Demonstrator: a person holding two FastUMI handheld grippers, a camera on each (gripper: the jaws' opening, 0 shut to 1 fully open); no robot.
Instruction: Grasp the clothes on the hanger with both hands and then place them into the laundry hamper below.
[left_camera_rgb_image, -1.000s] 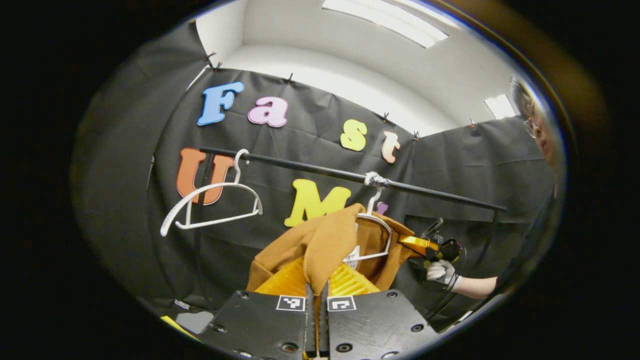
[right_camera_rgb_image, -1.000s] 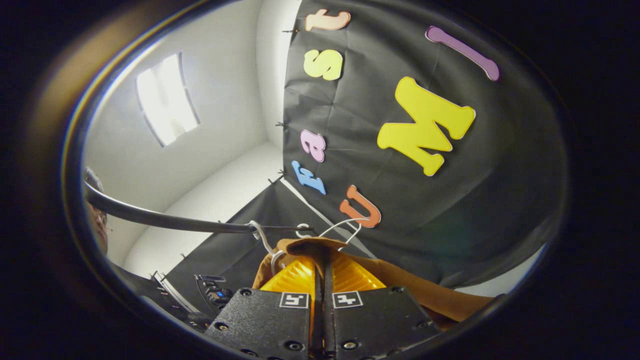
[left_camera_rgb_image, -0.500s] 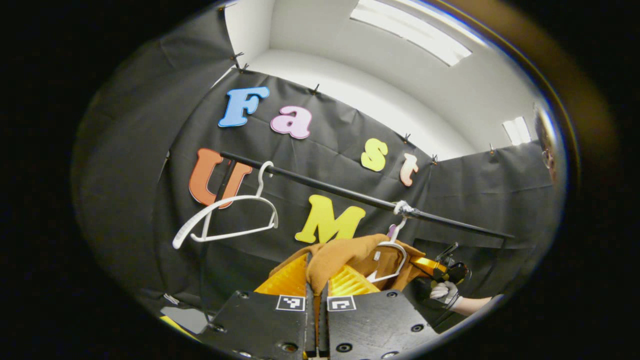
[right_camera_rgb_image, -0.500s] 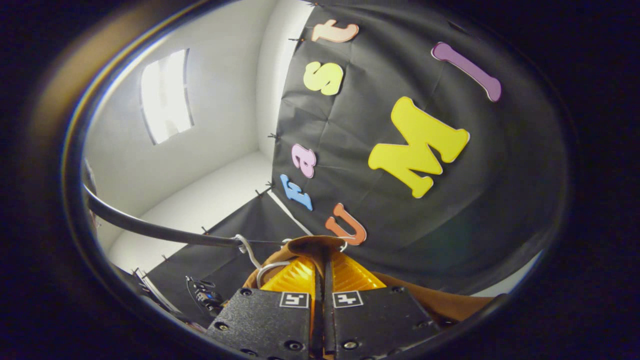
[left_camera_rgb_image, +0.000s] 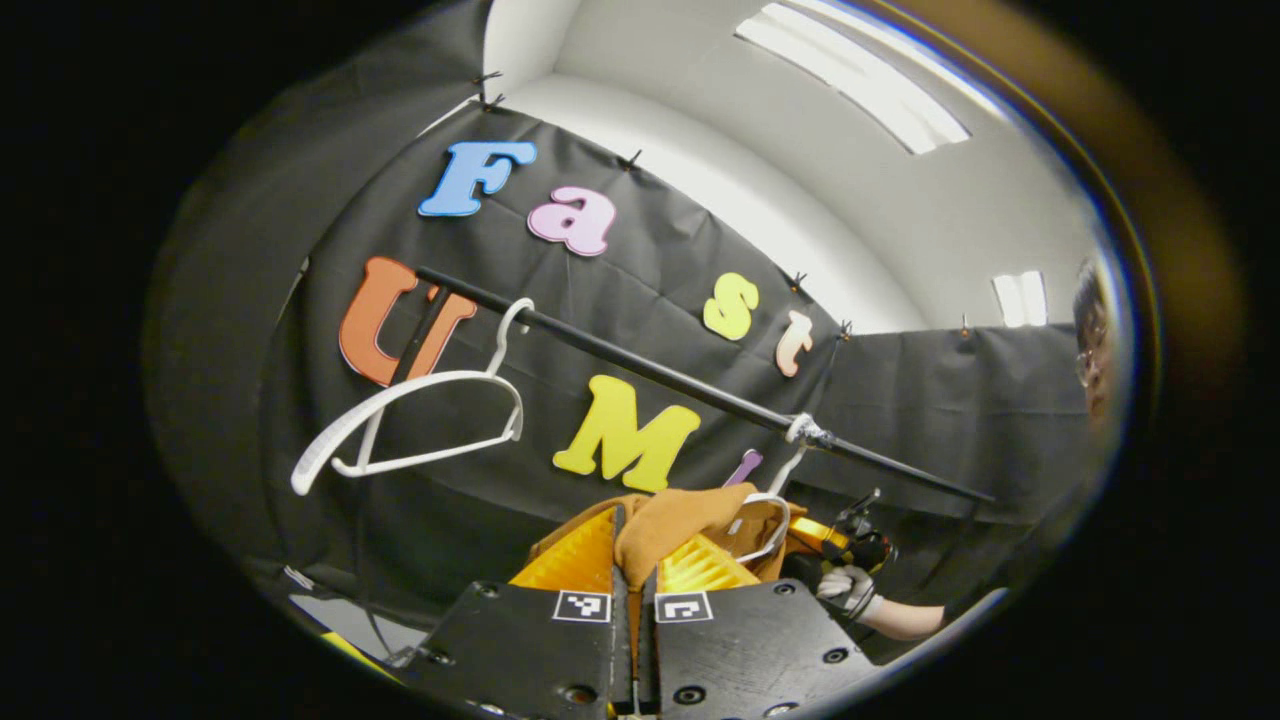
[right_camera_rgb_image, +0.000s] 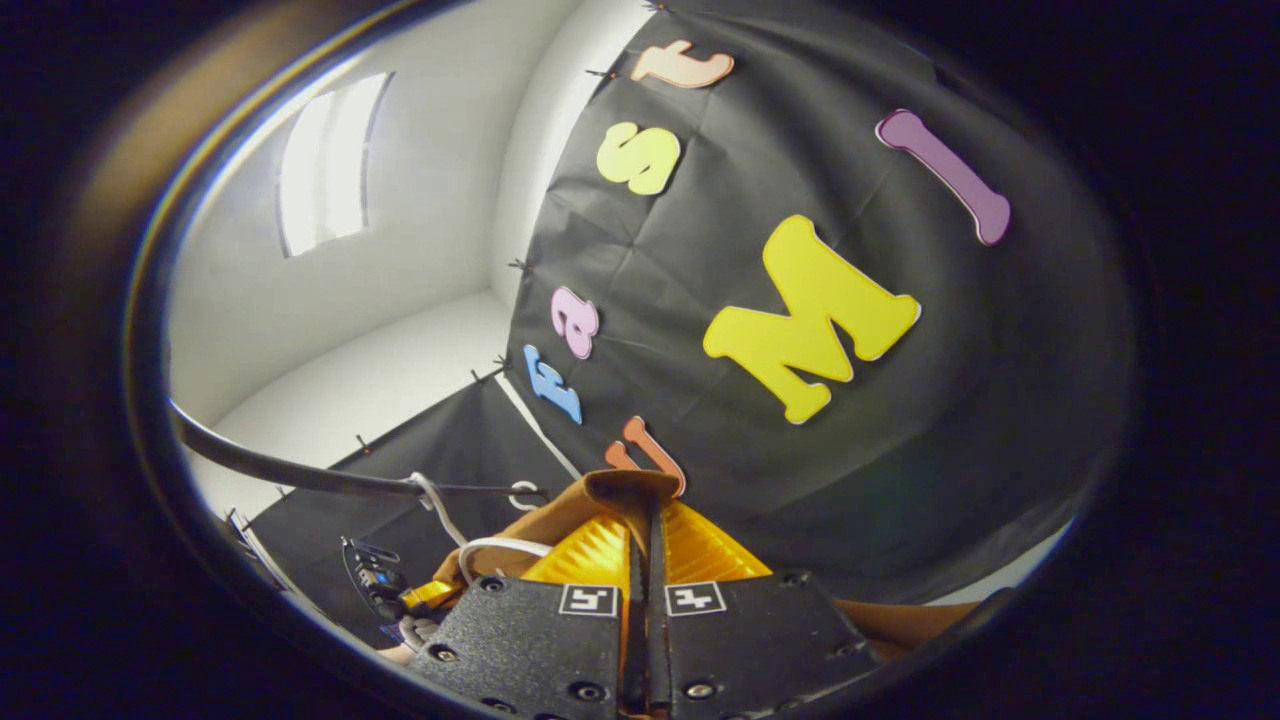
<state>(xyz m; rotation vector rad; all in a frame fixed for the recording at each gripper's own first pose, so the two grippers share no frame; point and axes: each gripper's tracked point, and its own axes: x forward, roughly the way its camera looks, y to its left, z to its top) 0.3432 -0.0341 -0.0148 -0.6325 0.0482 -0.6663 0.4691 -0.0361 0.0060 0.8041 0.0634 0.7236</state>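
Note:
A brown garment (left_camera_rgb_image: 680, 512) hangs on a white hanger (left_camera_rgb_image: 768, 525) hooked to the black rail (left_camera_rgb_image: 640, 370). My left gripper (left_camera_rgb_image: 634, 560) is shut on a fold of that garment, which bunches up over its fingers. In the left gripper view the right gripper (left_camera_rgb_image: 845, 540), held by a gloved hand (left_camera_rgb_image: 845, 588), grips the garment's far side. In the right gripper view my right gripper (right_camera_rgb_image: 645, 545) is shut on the brown garment (right_camera_rgb_image: 560, 515), with the white hanger (right_camera_rgb_image: 490, 548) just to its left under the rail (right_camera_rgb_image: 300, 472). The left gripper (right_camera_rgb_image: 375, 582) shows low at left.
An empty white hanger (left_camera_rgb_image: 400, 420) hangs on the rail to the left of the garment. A person's head (left_camera_rgb_image: 1092, 340) is at the right edge. A yellow edge (left_camera_rgb_image: 345, 648) shows low at left below the rail.
Both grippers have sunk lower and tilted up, still shut on the garment. The garment has slid down off the hanger, so less of it shows above the fingers.

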